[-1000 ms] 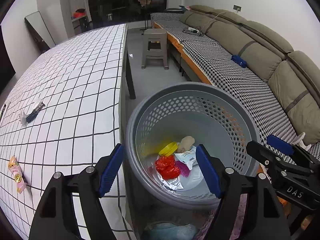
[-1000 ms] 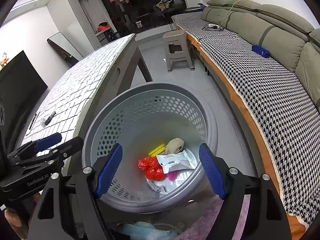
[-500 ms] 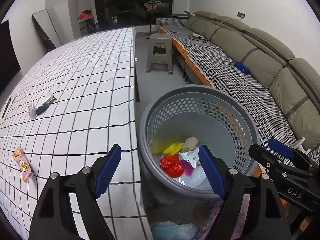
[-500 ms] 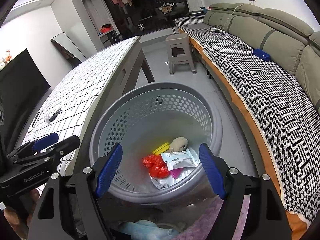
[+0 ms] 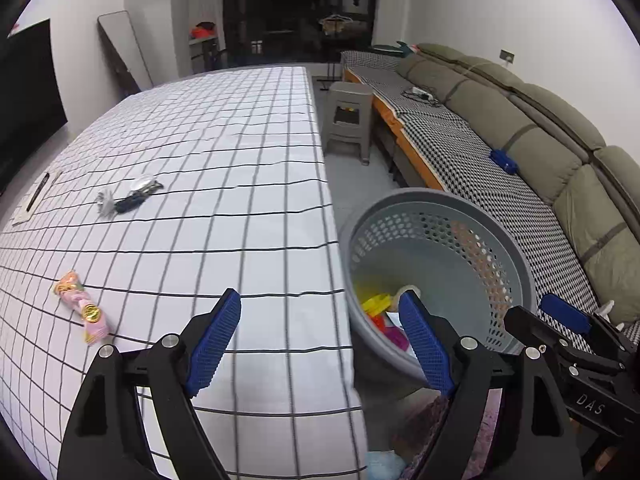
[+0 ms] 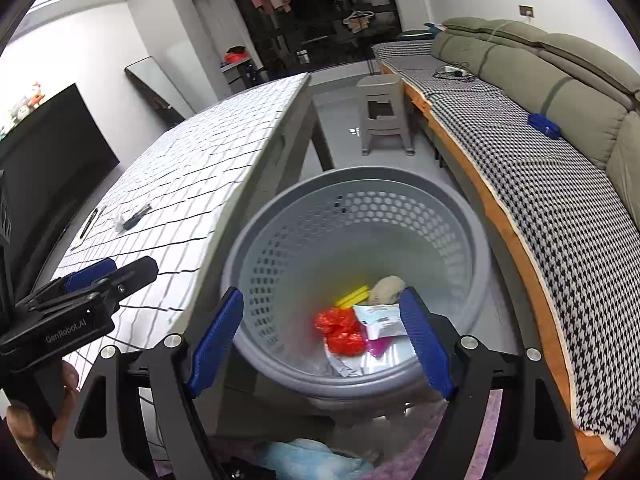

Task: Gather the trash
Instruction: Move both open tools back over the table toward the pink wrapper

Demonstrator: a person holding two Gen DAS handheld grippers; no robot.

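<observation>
The grey perforated basket (image 5: 440,196) (image 6: 360,172) stands on the floor beside the table's edge. Inside lie a red crumpled wrapper (image 6: 342,330), a white packet (image 6: 380,320), a yellow piece (image 6: 352,296) and silver foil (image 6: 344,364). On the checked table (image 5: 220,160) lie a pink snack wrapper (image 5: 82,312) and a dark blue wrapper with clear plastic (image 5: 128,196). My left gripper (image 5: 320,300) is open wide and empty, straddling the table's edge. My right gripper (image 6: 322,296) hangs open and empty over the basket's near rim. Each gripper shows at the edge of the other's view.
A grey plastic stool (image 5: 348,120) stands on the floor beyond the basket. A long sofa (image 5: 520,120) with a houndstooth cover runs along the right. A black flat item (image 5: 38,196) lies at the table's far left. A light blue cloth (image 6: 312,460) lies below the grippers.
The left view has swung left, from over the basket onto the table's edge, and its jaws have widened a little. The right gripper has drawn back slightly; the basket sits a bit farther off.
</observation>
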